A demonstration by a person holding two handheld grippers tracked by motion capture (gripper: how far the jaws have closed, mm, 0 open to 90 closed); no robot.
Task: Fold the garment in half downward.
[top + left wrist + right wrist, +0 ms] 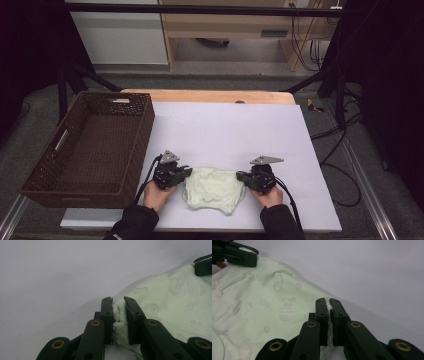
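The white flat table sheet (235,130) lies bare far from the crumpled pale green cloth (215,190) and to its right. At the left, the tall brown woven basket (127,155) blocks the way.

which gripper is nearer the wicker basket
Left. The left gripper grips the pale green garment's left edge, just right of the brown wicker basket. The right gripper grips the garment's right edge, farther away.

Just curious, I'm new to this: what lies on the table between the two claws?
The pale green cloth spans that stretch; the left claw and right claw each pinch an edge of it, as the high view shows.
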